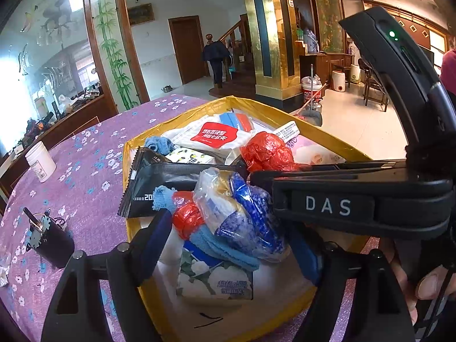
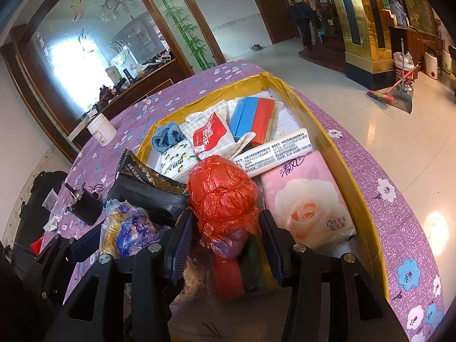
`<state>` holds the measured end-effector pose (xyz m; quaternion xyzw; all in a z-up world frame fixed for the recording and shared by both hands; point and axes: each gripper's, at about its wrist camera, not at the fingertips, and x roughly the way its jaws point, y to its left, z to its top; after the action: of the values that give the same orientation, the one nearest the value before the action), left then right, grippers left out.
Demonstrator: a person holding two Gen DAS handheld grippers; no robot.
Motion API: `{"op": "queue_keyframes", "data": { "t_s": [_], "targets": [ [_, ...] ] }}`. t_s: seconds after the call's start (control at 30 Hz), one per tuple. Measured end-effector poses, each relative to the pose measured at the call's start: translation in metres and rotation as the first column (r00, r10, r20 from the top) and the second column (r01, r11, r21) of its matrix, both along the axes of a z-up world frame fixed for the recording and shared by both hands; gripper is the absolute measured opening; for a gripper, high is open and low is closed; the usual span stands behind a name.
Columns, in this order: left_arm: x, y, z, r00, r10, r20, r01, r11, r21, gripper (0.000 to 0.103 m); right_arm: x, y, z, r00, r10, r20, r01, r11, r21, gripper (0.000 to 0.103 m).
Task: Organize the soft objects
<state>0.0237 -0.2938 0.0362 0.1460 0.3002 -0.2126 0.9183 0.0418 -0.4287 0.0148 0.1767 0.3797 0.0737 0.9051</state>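
A yellow-rimmed box [image 1: 285,114] [image 2: 336,145] on the purple flowered table holds soft goods: tissue packs, blue cloths, plastic bags. My left gripper [image 1: 228,233] is shut on a clear, gold and blue plastic bag [image 1: 242,213], held over the box with a blue cloth [image 1: 225,248] under it. My right gripper [image 2: 225,228] is shut on a crumpled red plastic bag [image 2: 222,193], just left of the pink rose tissue pack [image 2: 307,202]. The right gripper's body [image 1: 356,199] crosses the left wrist view. A black packet [image 1: 159,182] [image 2: 148,188] lies at the box's left side.
A white jar [image 1: 41,161] [image 2: 101,129] and a small dark cup with a key [image 1: 54,239] [image 2: 85,202] stand on the table left of the box. A red, white and blue pack [image 2: 253,119] lies at the box's far end. Tiled floor lies to the right.
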Motion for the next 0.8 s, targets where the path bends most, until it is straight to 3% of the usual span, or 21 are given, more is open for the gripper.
{"op": "queue_keyframes", "data": {
  "t_s": [0.4, 0.53, 0.8],
  "targets": [
    [-0.005, 0.004, 0.002, 1.000, 0.000, 0.025, 0.000, 1.000, -0.013, 0.080, -0.017, 0.005, 0.016, 0.999, 0.003, 0.051, -0.002, 0.999, -0.034, 0.072],
    [-0.009, 0.005, 0.006, 0.999, 0.000, 0.041, 0.000, 1.000, -0.019, 0.087, -0.025, 0.007, 0.026, 0.997, 0.004, 0.074, -0.001, 0.999, -0.048, 0.078],
    [-0.010, 0.008, 0.010, 0.999, 0.010, 0.042, -0.009, 0.999, -0.038, 0.092, -0.041, 0.007, 0.043, 0.994, -0.012, 0.106, 0.019, 0.998, -0.064, 0.079]
  ]
}}
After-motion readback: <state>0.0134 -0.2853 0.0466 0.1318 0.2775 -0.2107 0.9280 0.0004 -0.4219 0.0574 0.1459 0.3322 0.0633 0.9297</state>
